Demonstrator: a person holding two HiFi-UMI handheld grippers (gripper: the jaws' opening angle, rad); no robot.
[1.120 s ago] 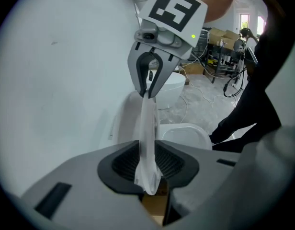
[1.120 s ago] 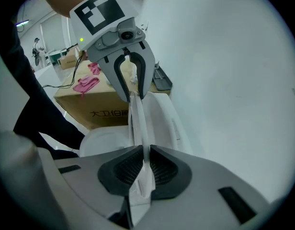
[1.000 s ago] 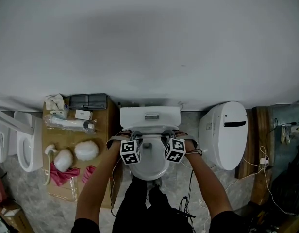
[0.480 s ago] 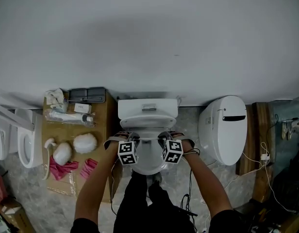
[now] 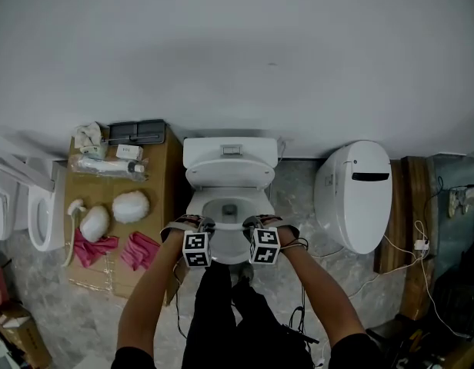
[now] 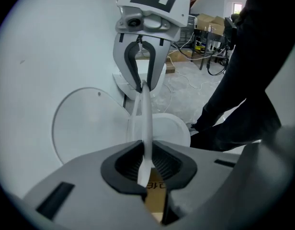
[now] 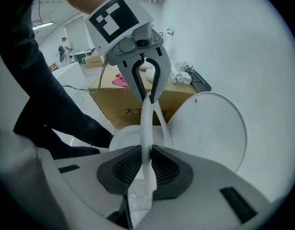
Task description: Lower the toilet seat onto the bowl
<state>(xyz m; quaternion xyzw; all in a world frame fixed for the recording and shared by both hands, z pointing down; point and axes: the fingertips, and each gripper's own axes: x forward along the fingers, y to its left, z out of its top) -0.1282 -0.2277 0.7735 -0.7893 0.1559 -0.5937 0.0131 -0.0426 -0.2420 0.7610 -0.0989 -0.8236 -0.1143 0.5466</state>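
White plastic, seen edge-on: the toilet seat passes between the pads of your left gripper and, further round its rim, those of your right gripper. Both pairs of jaws are opening, yet in each gripper view the pads touch the seat on both faces, so it is grasped at two places on its front arc. The seat lies between the upright lid and the bowl, apart from both as far as these views show. Judged from the head view, where the grippers sit low at the bowl's front edge, most of the swing is done. What is left is the last of the descent onto the bowl. Your left forearm and right forearm reach forward and converge. The grippers are turned inward so that they face each other across the seat, each on its own side.
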